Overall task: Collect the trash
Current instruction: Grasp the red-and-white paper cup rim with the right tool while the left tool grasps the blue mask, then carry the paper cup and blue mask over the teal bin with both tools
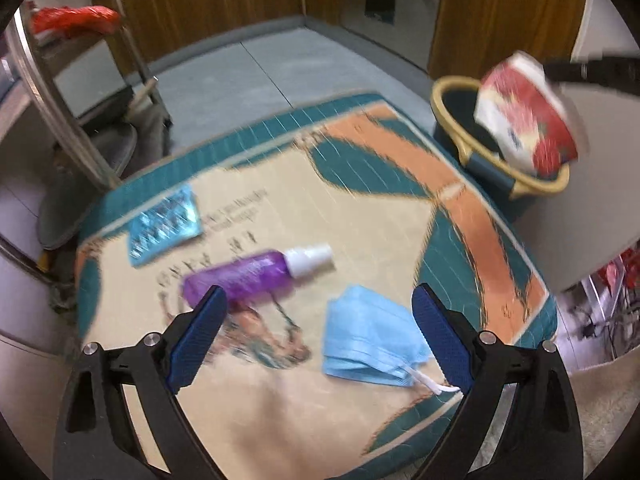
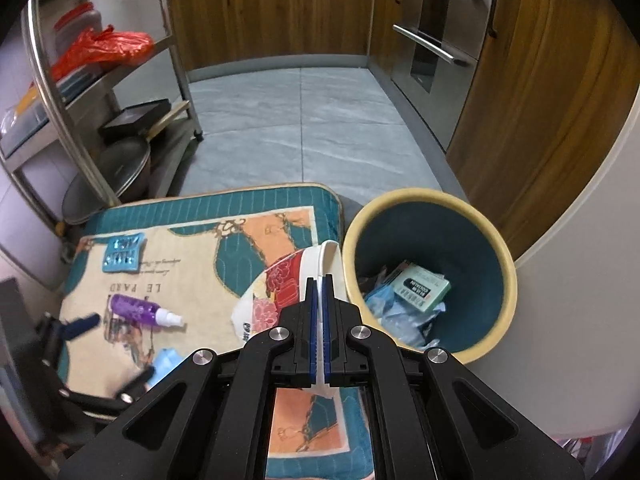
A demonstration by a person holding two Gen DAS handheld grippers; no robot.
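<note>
My right gripper [image 2: 319, 280] is shut on the rim of a red-and-white paper cup [image 2: 280, 292] and holds it tilted beside the bin [image 2: 496, 240]; the cup also shows in the left wrist view [image 1: 528, 120], over the bin's rim [image 1: 452, 84]. My left gripper [image 1: 316, 300] is open and empty above the cushion [image 1: 360, 216]. Between and ahead of its fingers lie a purple spray bottle [image 1: 248, 272] and a folded blue face mask [image 1: 368, 340]. A blue blister pack [image 1: 164, 224] lies at the cushion's far left. The bin holds a green box [image 2: 420, 286] and blue wrappers.
A steel rack [image 2: 80, 92] with a red bag [image 2: 104, 50], pans and a lid stands at the left. Wooden cabinets and an oven [image 2: 436, 40] line the back and right. Grey floor tiles [image 2: 304, 120] lie beyond the cushion. A white wall panel [image 2: 560, 320] is right of the bin.
</note>
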